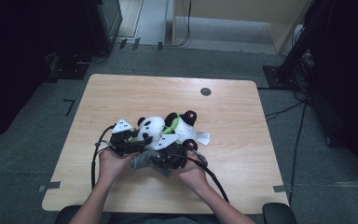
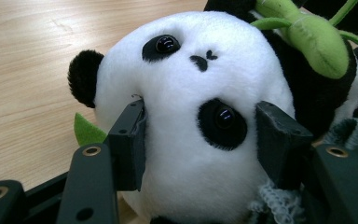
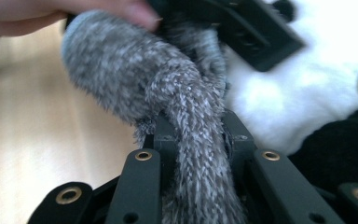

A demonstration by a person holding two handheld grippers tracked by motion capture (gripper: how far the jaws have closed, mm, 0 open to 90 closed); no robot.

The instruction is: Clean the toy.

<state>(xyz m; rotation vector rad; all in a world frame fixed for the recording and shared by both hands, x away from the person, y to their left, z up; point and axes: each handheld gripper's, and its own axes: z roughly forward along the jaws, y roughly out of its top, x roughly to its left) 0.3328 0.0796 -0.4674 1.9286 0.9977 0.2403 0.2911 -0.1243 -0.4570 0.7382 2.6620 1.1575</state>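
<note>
Left gripper [image 2: 200, 140] pinches the panda toy's [image 2: 191, 93] head, steadying it near the table's [image 1: 121, 93] front edge, so right gripper [image 3: 191, 135], jaws clamped on the fuzzy grey sock [image 3: 168, 93], can likely stretch it over the toy.

Light wood-grain table [image 1: 121, 93] with rounded corners, standing on grey carpet. Small dark round disc [image 1: 205, 91] near the far edge, well apart from both grippers. Panda plush [image 1: 151, 128] lying on the tabletop directly ahead of the left gripper [image 1: 126, 135], head toward it. White tag [image 1: 203, 137] flat on the wood, just beyond the right gripper [image 1: 168, 151]. Grey fuzzy sock [image 1: 144, 161] resting near the front edge, between both grippers.
</note>
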